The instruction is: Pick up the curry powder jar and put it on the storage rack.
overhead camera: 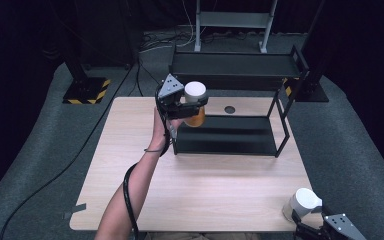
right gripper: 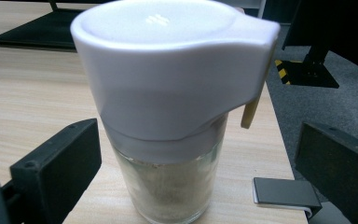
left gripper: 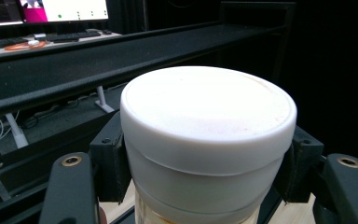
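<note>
My left gripper (overhead camera: pixel 194 103) is shut on a jar with a white lid (overhead camera: pixel 195 91) and orange contents, held in the air at the front left corner of a black two-level rack (overhead camera: pixel 230 136). In the left gripper view the pads (left gripper: pixel 109 163) press on both sides of the jar's lid (left gripper: pixel 207 107). At the table's near right corner stands a glass jar of pale powder with a white lid (overhead camera: pixel 302 201). My right gripper (overhead camera: pixel 308 216) is open around this jar (right gripper: pixel 168 70), with a gap on each side between jaw and glass.
The rack's top shelf (overhead camera: pixel 235 64) spans the far side of the wooden table (overhead camera: pixel 205 190). A small round hole (overhead camera: pixel 229 109) marks the tabletop behind the rack. A black clip-like piece (right gripper: pixel 284 193) lies at the table's right edge. Striped stand bases (overhead camera: pixel 87 91) sit on the floor.
</note>
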Demonstrator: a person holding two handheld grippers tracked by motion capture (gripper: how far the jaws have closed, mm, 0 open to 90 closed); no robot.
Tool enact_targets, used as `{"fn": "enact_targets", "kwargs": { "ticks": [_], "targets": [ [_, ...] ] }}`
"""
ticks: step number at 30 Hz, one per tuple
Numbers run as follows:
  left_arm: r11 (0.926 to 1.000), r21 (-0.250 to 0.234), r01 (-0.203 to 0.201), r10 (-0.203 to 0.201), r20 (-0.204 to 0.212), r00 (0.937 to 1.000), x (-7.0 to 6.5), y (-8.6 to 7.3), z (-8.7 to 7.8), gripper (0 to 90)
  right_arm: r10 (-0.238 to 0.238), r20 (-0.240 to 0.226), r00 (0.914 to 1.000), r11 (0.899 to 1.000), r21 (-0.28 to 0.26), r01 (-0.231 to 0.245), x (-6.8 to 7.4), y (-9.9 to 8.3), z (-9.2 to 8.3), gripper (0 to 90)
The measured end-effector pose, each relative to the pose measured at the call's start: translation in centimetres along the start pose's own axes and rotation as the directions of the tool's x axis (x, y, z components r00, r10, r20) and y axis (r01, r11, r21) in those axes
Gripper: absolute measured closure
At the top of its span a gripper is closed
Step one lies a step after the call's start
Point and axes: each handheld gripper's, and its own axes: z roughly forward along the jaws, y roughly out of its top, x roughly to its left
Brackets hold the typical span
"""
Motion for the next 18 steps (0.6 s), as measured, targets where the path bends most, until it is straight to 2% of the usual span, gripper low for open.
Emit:
{"fn": "enact_targets", "kwargs": {
  "ticks": [18],
  "targets": [
    [0.9999,-0.01,0.001,-0.001,0.002,1.0,0.6,1.5,-0.1,33.6,-0.001,0.003,1.0,1.0,0.0,0.001,0.0,0.0,-0.1,0.0]
  ]
}}
